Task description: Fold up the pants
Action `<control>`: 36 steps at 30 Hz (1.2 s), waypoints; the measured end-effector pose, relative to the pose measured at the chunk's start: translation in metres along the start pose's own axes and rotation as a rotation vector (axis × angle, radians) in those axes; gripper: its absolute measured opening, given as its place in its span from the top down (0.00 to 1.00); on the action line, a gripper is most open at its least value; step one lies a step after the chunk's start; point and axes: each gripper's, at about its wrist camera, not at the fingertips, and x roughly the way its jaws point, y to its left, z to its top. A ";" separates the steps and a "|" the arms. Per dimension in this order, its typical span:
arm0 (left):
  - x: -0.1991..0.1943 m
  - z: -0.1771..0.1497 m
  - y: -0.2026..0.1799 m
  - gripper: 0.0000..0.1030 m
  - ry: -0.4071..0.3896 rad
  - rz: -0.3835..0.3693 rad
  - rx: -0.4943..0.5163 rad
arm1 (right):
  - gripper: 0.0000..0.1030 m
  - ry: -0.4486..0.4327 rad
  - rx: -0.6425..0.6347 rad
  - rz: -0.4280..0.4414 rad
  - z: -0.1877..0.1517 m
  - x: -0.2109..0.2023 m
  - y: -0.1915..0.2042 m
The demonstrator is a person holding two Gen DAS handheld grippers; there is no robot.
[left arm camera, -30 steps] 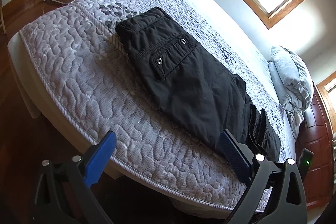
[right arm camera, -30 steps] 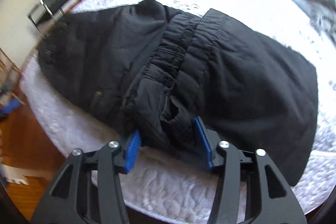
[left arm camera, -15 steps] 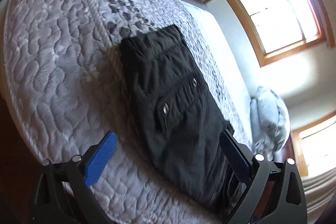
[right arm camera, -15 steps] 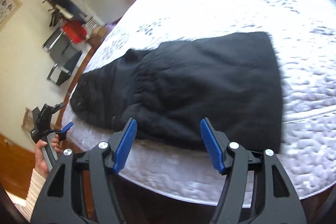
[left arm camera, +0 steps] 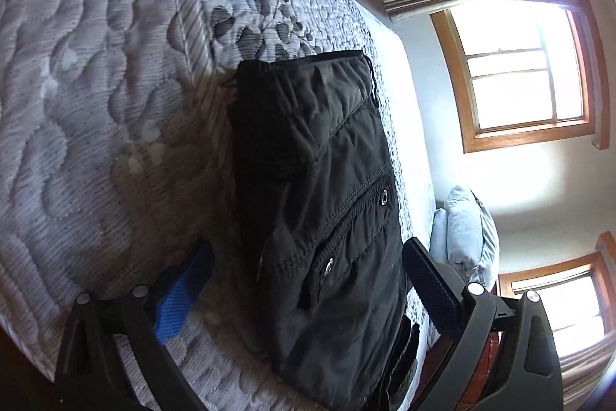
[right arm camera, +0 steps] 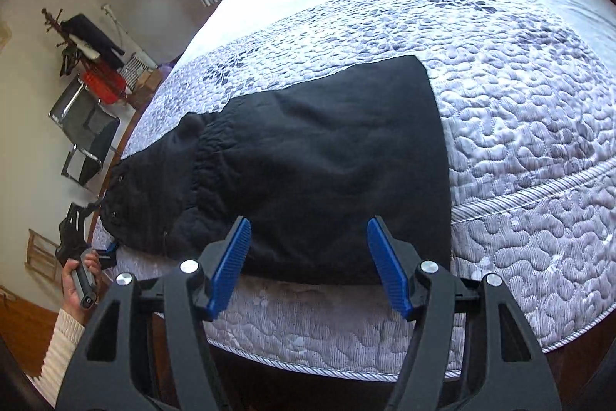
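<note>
My right gripper (right arm camera: 308, 264) has let go of the pants (right arm camera: 308, 172) and now hangs wide open; my left gripper (left arm camera: 308, 284), empty, straddles them closer in.

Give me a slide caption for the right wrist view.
Open right gripper hovers at the bed edge before folded black pants; left gripper nearby.
</note>
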 end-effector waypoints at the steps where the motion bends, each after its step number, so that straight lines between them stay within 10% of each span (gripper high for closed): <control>1: 0.002 0.000 -0.002 0.04 -0.002 -0.001 0.006 | 0.38 0.001 -0.013 -0.003 0.000 0.001 0.003; 9: 0.034 -0.001 -0.017 0.18 0.045 -0.010 0.019 | 0.38 0.013 -0.053 -0.018 0.004 0.010 0.016; 13: 0.045 0.000 -0.009 0.50 0.058 -0.023 -0.054 | 0.38 0.022 -0.076 -0.038 0.004 0.012 0.019; 22: 0.050 -0.002 -0.003 0.79 0.062 -0.082 -0.112 | 0.38 0.046 -0.067 -0.056 0.002 0.020 0.015; 36: 0.029 -0.009 -0.071 0.89 -0.017 -0.138 0.031 | 0.37 0.029 -0.031 -0.069 -0.001 0.011 0.002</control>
